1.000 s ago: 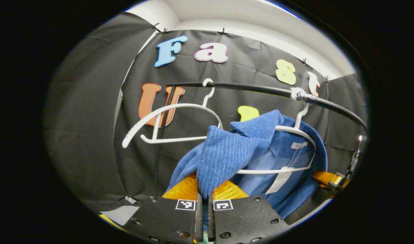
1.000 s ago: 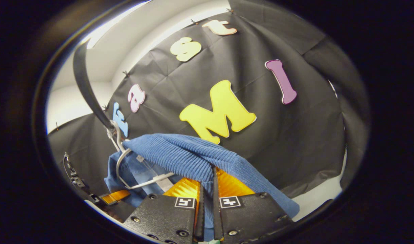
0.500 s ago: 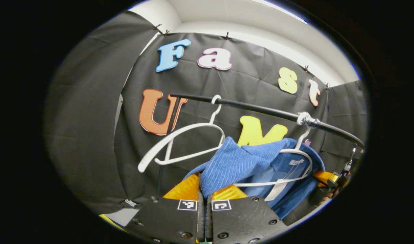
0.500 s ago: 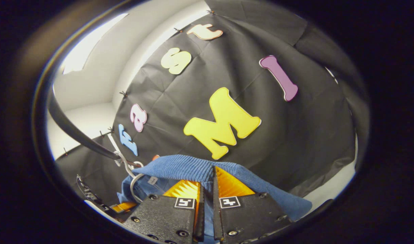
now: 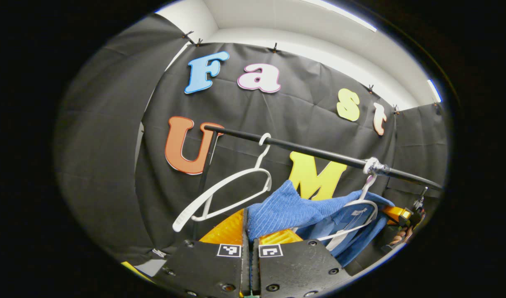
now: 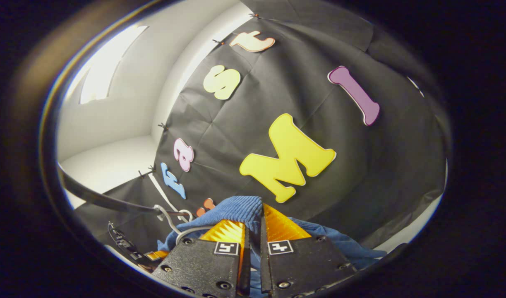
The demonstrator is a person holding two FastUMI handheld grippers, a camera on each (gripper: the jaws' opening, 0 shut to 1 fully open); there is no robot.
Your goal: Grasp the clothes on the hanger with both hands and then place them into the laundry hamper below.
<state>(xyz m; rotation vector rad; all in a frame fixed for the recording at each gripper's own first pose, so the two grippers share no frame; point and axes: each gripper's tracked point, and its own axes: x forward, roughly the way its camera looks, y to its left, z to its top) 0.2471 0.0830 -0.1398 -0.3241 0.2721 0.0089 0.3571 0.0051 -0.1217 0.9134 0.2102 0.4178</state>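
my left gripper [image 5: 249, 231] and right gripper [image 6: 253, 234] each pinch the blue ribbed knit garment [image 5: 286, 209], partly on its white plastic hanger [image 5: 360, 207]. i should lower both evenly, freeing the collar.

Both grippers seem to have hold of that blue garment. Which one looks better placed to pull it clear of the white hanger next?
Probably the left gripper. Its fingers pinch a shoulder of the blue garment already pulled off the white hanger, which lies straight ahead in its view. The right gripper also pinches the garment but faces mostly the wall.
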